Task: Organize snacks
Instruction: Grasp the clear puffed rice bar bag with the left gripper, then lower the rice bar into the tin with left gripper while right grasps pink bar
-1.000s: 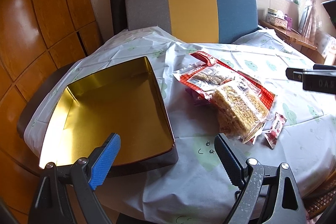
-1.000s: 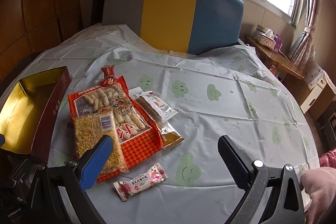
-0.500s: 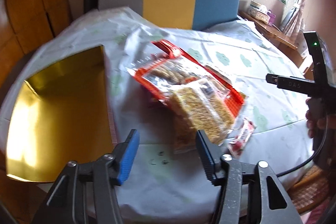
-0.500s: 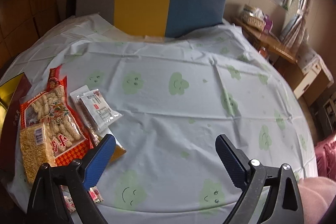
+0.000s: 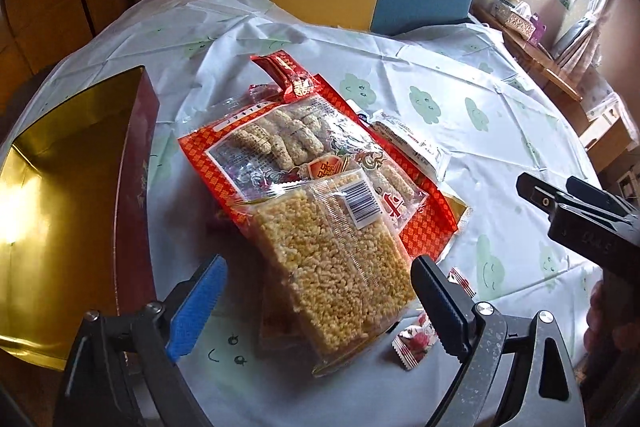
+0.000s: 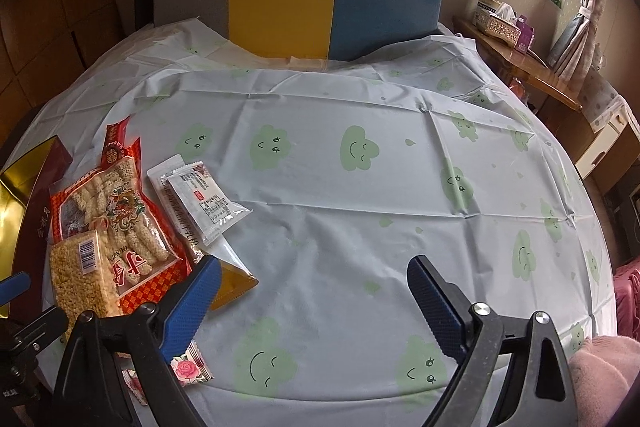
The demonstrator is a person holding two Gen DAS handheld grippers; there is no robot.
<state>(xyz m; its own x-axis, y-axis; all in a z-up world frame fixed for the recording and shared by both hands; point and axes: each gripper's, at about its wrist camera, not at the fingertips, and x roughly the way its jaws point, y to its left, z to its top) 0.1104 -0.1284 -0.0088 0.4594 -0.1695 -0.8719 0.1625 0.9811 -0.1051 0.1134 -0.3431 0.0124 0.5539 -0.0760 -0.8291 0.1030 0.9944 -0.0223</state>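
Left gripper (image 5: 316, 301): jaws opening, spread wide on either side of the near end of the puffed-rice pack (image 5: 340, 267); pads not pressing on it. That pack lies at lower centre of the left wrist view, overlapping the red snack bag (image 5: 304, 151) above it. A small rose-print candy (image 5: 412, 345) lies just right of the pack's near corner. The gold-lined box (image 5: 64, 195) sits open at left of frame, close beside the bags. Right gripper (image 6: 314, 301): jaws released and wide apart, nothing between them, over bare tablecloth (image 6: 360, 187) on the table. In the right wrist view the snacks cluster at lower left; two white sachets (image 6: 204, 201) lie just right of the red bag.
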